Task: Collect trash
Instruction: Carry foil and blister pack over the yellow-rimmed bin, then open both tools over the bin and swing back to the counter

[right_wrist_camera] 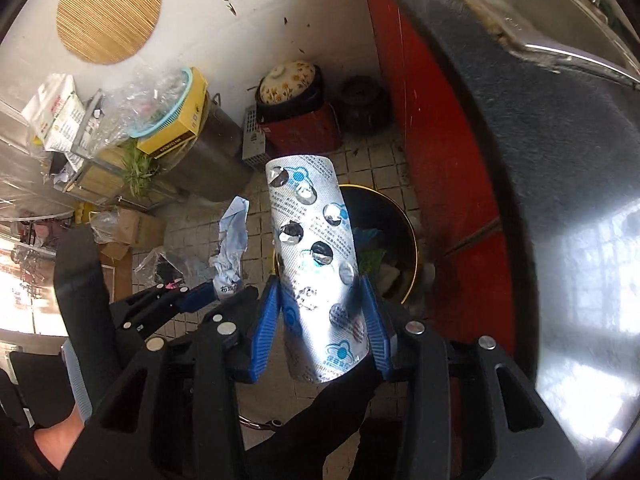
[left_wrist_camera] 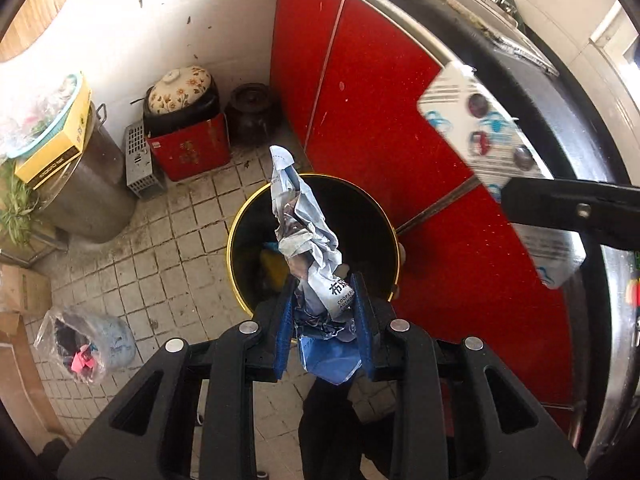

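Note:
My left gripper (left_wrist_camera: 324, 286) is shut on a crumpled white and blue paper wrapper (left_wrist_camera: 308, 236), which sticks up over the open mouth of a black trash bin with a gold rim (left_wrist_camera: 234, 232). The bin stands on the tiled floor and holds some rubbish. My right gripper (right_wrist_camera: 319, 284) is shut on a silver blister pack (right_wrist_camera: 316, 248), bowed between the blue pads, just left of the bin's rim (right_wrist_camera: 414, 240). In the left wrist view the blister pack (left_wrist_camera: 480, 132) shows at the right in a black finger (left_wrist_camera: 568, 204). In the right wrist view the wrapper (right_wrist_camera: 234, 236) shows at the left.
Red cabinet doors (left_wrist_camera: 360, 100) under a steel counter edge (right_wrist_camera: 540, 160) stand right of the bin. Against the wall stand a steel pot (left_wrist_camera: 88, 184), a red box (left_wrist_camera: 192, 152) under a flowered lid, and a dark jar (left_wrist_camera: 252, 112). A plastic bag of rubbish (left_wrist_camera: 84, 344) lies on the floor.

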`<state>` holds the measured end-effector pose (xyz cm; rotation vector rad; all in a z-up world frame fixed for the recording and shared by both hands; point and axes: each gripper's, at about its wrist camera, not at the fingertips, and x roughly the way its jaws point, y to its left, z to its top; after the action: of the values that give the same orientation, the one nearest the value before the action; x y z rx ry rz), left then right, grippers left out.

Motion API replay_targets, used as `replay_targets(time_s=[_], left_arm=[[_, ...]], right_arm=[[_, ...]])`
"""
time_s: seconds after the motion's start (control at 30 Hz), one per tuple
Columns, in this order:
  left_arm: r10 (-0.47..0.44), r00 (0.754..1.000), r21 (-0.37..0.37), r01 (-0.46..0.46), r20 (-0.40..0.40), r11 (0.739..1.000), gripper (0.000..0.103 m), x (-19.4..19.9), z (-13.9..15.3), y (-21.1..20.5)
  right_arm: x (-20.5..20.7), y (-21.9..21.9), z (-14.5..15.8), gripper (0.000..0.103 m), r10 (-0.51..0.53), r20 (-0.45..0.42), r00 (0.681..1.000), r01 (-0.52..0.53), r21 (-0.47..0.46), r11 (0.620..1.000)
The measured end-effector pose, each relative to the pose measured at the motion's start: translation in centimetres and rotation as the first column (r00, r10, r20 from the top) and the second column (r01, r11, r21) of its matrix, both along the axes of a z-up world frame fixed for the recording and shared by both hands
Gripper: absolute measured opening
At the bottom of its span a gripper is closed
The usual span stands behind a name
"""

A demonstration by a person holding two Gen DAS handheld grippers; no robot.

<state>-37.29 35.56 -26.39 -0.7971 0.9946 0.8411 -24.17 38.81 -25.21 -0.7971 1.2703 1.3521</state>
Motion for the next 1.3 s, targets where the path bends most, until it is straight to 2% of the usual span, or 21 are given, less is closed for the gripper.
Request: replay_targets(time_s=[0.13, 0.17, 0.2, 0.23, 0.27, 0.43, 0.57, 0.7, 0.77, 0.83, 0.87, 0.9, 0.93, 1.0, 1.03, 1.1, 1.13, 1.17, 1.2, 1.23, 1.3], left_arm=[[-0.021, 1.0, 0.007, 0.021, 0.003, 1.0, 0.028, 0.1, -0.9, 0.7], [-0.024, 1.0, 0.002, 0.024, -0.003, 1.0, 0.041, 0.2, -1.1, 0.9], [-0.022, 1.0, -0.002, 0.022, -0.009, 1.0, 0.064, 0.1, -1.4, 1.2], [-0.013, 1.0, 0.004, 0.013, -0.012, 1.0, 0.072, -0.1, -1.4, 1.4], [-0.005, 1.0, 0.015, 0.005, -0.007, 1.0, 0.075, -0.3, -1.2, 1.5], [0.009, 1.0, 0.016, -0.009, -0.016, 1.0, 0.075, -0.5, 0.1, 1.4], [-0.009, 1.0, 0.045, 0.009, -0.009, 0.999, 0.08, 0.7, 3.1, 0.1], [-0.112, 0.994, 0.124, 0.111, 0.003, 0.986, 0.09, 4.2, 7.6, -2.3], [-0.201, 0.979, 0.165, 0.197, 0.012, 0.967, 0.092, 7.3, 9.9, -4.1], [-0.319, 0.948, 0.194, 0.311, 0.014, 0.931, 0.092, 11.0, 11.9, -6.2], [-0.379, 0.925, 0.207, 0.368, 0.019, 0.907, 0.093, 12.9, 12.7, -7.3], [-0.453, 0.891, 0.223, 0.436, 0.028, 0.872, 0.093, 15.3, 13.7, -8.9], [-0.501, 0.865, 0.232, 0.48, 0.036, 0.846, 0.093, 16.9, 14.3, -10.2], [-0.608, 0.792, 0.252, 0.578, 0.056, 0.777, 0.093, 20.4, 15.7, -13.0], [-0.661, 0.748, 0.257, 0.628, 0.063, 0.735, 0.093, 22.4, 16.4, -14.9], [-0.74, 0.667, 0.266, 0.699, 0.093, 0.664, 0.093, 25.5, 17.6, -18.1], [-0.778, 0.618, 0.272, 0.734, 0.11, 0.622, 0.093, 27.2, 18.2, -20.1], [-0.808, 0.577, 0.275, 0.762, 0.121, 0.586, 0.093, 28.5, 18.6, -21.8], [-0.827, 0.548, 0.274, 0.782, 0.124, 0.559, 0.093, 29.4, 18.9, -23.3], [-0.852, 0.508, 0.271, 0.808, 0.128, 0.523, 0.093, 30.7, 19.2, -25.3], [-0.883, 0.447, 0.278, 0.838, 0.143, 0.469, 0.093, 32.2, 19.5, -28.1]], right_arm=[[0.1, 1.3, -1.2, 0.054, 0.012, 0.014, 1.0, -0.012, -0.004, 1.0], [0.2, 1.7, -1.4, 0.056, 0.017, 0.01, 1.0, -0.017, -0.007, 1.0], [0.4, 1.7, -1.5, 0.059, 0.021, 0.01, 1.0, -0.021, -0.01, 1.0], [0.4, 1.8, -1.4, 0.066, 0.022, 0.014, 1.0, -0.022, -0.006, 1.0], [0.4, 1.7, -1.2, 0.071, 0.024, 0.014, 1.0, -0.024, 0.001, 1.0], [1.8, -0.7, 1.1, 0.073, 0.005, 0.019, 1.0, -0.005, 0.024, 1.0], [5.0, -5.1, 5.4, 0.08, -0.076, 0.026, 0.997, 0.073, 0.088, 0.993], [9.7, -11.4, 10.7, 0.086, -0.202, 0.069, 0.977, 0.187, 0.176, 0.966], [12.6, -15.9, 13.2, 0.087, -0.301, 0.111, 0.947, 0.272, 0.218, 0.937], [15.0, -20.0, 14.8, 0.087, -0.388, 0.129, 0.913, 0.35, 0.242, 0.905], [16.5, -23.0, 15.6, 0.087, -0.453, 0.138, 0.881, 0.41, 0.255, 0.876], [17.6, -25.3, 16.2, 0.087, -0.5, 0.14, 0.855, 0.454, 0.264, 0.851], [18.9, -28.6, 17.0, 0.087, -0.566, 0.143, 0.812, 0.515, 0.28, 0.81], [20.5, -33.5, 17.8, 0.087, -0.651, 0.152, 0.744, 0.593, 0.298, 0.748], [21.1, -35.8, 18.1, 0.087, -0.69, 0.157, 0.707, 0.63, 0.303, 0.715], [22.1, -41.0, 18.6, 0.087, -0.768, 0.161, 0.62, 0.704, 0.317, 0.636], [22.5, -44.1, 18.8, 0.087, -0.809, 0.164, 0.565, 0.743, 0.326, 0.585], [22.5, -46.0, 18.9, 0.087, -0.831, 0.164, 0.531, 0.765, 0.329, 0.553], [22.7, -48.4, 19.0, 0.087, -0.858, 0.162, 0.487, 0.792, 0.332, 0.513], [22.7, -51.0, 19.1, 0.087, -0.888, 0.154, 0.433, 0.821, 0.34, 0.459], [22.5, -54.2, 18.7, 0.087, -0.921, 0.139, 0.363, 0.858, 0.335, 0.389]])
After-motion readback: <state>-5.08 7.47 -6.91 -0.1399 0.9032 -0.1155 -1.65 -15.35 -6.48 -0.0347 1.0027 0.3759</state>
